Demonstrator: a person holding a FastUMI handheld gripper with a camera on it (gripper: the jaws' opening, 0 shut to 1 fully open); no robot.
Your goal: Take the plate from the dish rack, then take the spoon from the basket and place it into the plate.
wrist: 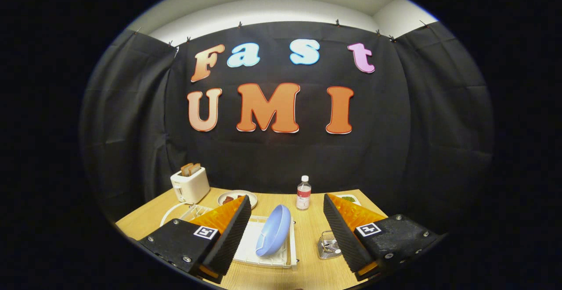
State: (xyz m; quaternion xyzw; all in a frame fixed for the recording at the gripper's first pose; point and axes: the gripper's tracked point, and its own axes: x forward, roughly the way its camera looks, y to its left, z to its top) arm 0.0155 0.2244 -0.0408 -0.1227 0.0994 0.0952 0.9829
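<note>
I take the dish rack [268, 255] as my landmark on the counter [307, 237]. The blue plate [274, 230] stands on its edge in the rack, leaning a little. Behind the rack is the toaster [190, 184], and to the right of the rack the small wire basket [329, 245] with the spoon inside. My gripper [287, 226] is wide open and holds nothing; the plate is between its fingers. I think the plate is stiff, smooth and slippery, so I would pinch its upper rim.
</note>
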